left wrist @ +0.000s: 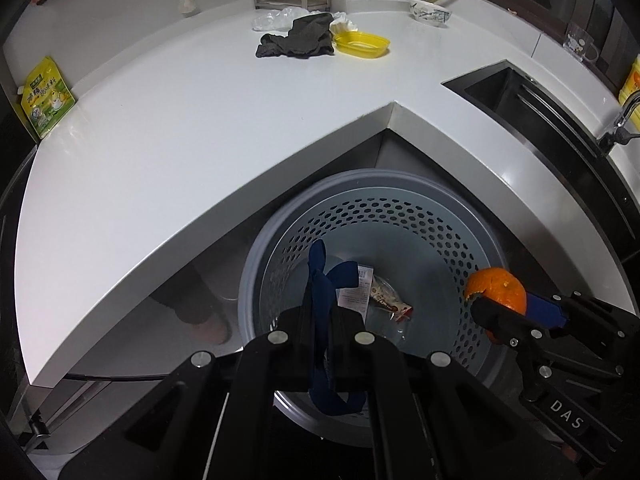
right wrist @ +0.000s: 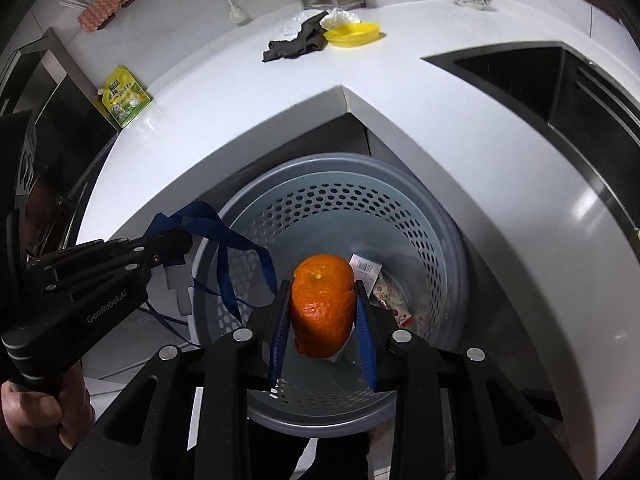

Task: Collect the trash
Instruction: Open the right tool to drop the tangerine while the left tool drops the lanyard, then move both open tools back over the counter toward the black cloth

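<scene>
both grippers are hanging over the bin (right wrist: 256, 216), left gripper (left wrist: 320, 316) pinching a blue ribbon (left wrist: 320, 280), right gripper (right wrist: 322, 320) squeezing an orange peel (right wrist: 322, 304).

Glossy white tabletop (left wrist: 168, 152) beyond the tongs; below them, a matt grey perforated plastic bin (right wrist: 400, 216). Dimpled orange peel (right wrist: 322, 304) between ribbed blue pads (right wrist: 366, 332). Thin blue ribbon (left wrist: 320, 304); crumpled dark cloth (left wrist: 298, 38).

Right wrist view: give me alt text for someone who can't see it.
The right gripper clamps an orange peel between blue-padded fingers above a grey perforated plastic bin holding wrappers. At left, the left gripper dangles a dark blue ribbon over the rim.
</scene>
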A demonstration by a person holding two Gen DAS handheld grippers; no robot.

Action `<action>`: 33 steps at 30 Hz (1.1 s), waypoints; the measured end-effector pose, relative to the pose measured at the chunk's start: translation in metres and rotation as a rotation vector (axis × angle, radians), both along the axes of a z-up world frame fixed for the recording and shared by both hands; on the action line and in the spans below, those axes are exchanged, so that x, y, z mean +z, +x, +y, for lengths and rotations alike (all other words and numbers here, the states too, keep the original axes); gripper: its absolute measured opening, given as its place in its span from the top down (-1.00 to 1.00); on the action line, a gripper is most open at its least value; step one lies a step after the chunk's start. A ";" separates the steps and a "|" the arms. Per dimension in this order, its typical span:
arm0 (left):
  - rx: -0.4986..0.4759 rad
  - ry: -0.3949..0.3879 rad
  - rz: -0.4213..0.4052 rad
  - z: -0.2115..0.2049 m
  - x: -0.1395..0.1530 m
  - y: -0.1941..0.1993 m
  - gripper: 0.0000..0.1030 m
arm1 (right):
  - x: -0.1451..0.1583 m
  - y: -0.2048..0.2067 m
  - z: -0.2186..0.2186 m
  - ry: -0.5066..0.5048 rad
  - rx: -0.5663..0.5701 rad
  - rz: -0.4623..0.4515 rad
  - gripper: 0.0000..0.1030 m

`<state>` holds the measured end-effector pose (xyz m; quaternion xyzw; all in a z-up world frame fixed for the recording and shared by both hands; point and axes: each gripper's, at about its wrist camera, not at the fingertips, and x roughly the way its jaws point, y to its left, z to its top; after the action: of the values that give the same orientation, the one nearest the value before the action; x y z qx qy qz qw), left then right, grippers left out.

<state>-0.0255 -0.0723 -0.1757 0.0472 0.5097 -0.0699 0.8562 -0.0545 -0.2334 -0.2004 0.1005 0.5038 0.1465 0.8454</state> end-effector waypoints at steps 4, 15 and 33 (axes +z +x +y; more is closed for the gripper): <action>-0.005 0.012 0.007 -0.001 -0.003 0.003 0.90 | -0.007 0.002 0.000 -0.005 0.001 0.007 0.43; 0.005 0.015 0.031 0.002 -0.010 0.004 0.75 | -0.010 0.005 -0.005 -0.013 -0.019 0.014 0.17; 0.033 0.015 -0.009 0.009 0.005 0.003 -0.06 | 0.000 0.005 -0.012 -0.010 -0.041 -0.002 -0.08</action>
<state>-0.0228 -0.0629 -0.1704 0.0455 0.5069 -0.0518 0.8593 -0.0500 -0.2452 -0.2004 0.1063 0.5017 0.1267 0.8491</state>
